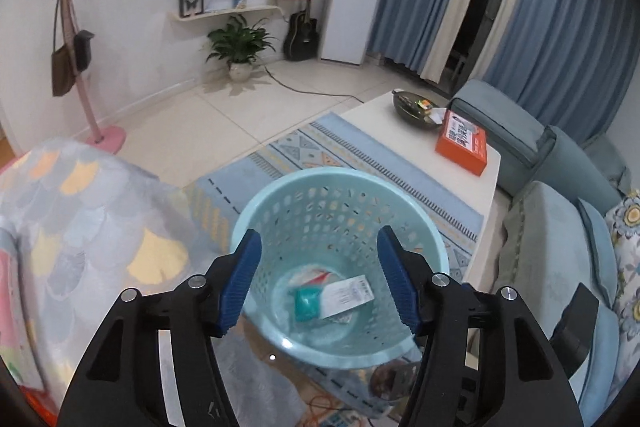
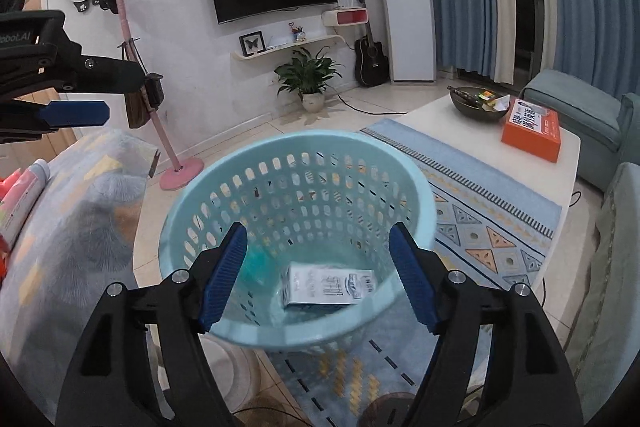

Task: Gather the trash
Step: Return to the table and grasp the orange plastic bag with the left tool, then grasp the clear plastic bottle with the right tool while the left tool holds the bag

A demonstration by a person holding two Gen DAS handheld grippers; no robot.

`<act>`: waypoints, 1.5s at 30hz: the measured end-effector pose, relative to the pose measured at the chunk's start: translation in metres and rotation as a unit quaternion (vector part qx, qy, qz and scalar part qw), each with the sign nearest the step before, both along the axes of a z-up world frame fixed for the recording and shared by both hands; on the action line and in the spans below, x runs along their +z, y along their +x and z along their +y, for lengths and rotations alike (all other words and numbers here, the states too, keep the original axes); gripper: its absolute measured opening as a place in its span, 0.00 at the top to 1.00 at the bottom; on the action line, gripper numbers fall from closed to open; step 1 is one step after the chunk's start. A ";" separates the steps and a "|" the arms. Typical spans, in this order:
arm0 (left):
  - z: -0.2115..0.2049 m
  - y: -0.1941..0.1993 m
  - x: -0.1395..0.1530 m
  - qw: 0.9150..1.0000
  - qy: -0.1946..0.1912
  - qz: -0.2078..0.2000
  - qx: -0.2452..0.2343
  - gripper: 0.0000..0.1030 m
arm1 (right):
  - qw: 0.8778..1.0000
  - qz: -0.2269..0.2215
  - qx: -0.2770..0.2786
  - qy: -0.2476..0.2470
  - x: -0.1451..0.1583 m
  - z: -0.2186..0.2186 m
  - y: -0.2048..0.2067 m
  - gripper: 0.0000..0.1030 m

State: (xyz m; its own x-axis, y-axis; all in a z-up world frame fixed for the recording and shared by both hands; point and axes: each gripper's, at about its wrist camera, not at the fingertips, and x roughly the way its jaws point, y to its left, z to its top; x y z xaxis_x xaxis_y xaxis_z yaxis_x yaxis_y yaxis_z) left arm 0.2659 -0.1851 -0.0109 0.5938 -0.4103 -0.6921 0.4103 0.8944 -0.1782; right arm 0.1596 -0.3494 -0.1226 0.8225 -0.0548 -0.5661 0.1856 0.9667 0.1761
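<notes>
A light blue perforated waste basket (image 1: pixel 280 195) (image 2: pixel 280 147) stands on the patterned rug. On its floor lie a teal packet (image 1: pixel 307 303), a white printed wrapper (image 1: pixel 347 294) and a white carton (image 2: pixel 328 285). My left gripper (image 1: pixel 318 279) hovers over the basket's near rim, open, nothing between its blue pads. My right gripper (image 2: pixel 318 277) hangs above the basket mouth, also open and empty. The left gripper's blue finger (image 2: pixel 76 114) shows at the left edge of the right wrist view.
A seat under a grey patterned cover (image 1: pixel 80 227) (image 2: pixel 80 211) stands left of the basket. A white coffee table (image 1: pixel 384 131) (image 2: pixel 440 123) at the right carries an orange box (image 1: pixel 462 141) (image 2: pixel 532 133) and a dark bowl (image 2: pixel 476 103). A teal sofa (image 1: pixel 560 227) lies far right, a pink coat stand (image 2: pixel 168 147) behind.
</notes>
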 end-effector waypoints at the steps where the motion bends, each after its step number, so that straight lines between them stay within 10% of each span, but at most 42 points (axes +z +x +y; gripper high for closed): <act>1: 0.004 -0.001 0.004 1.000 -0.001 -0.002 0.004 0.42 | 1.000 0.002 -0.004 0.006 -0.002 -0.002 -0.005 0.32; 16: 0.128 -0.138 0.036 0.987 0.024 -0.091 0.129 0.38 | 0.995 0.002 0.100 0.003 0.017 0.085 -0.044 0.31; 28: 0.286 -0.167 0.060 0.924 0.049 -0.135 0.354 0.27 | 0.972 -0.024 0.233 0.001 0.043 0.192 -0.061 0.23; 35: 0.309 -0.112 0.030 0.927 0.078 -0.054 0.362 0.28 | 0.967 -0.027 0.254 -0.012 0.050 0.208 -0.068 0.23; 41: 0.311 -0.119 0.033 0.937 0.075 -0.070 0.334 0.76 | 0.967 -0.017 0.255 0.010 0.048 0.204 -0.065 0.23; 45: 0.314 -0.134 0.043 0.938 0.051 -0.107 0.326 0.81 | 0.967 -0.012 0.255 0.029 0.050 0.208 -0.061 0.23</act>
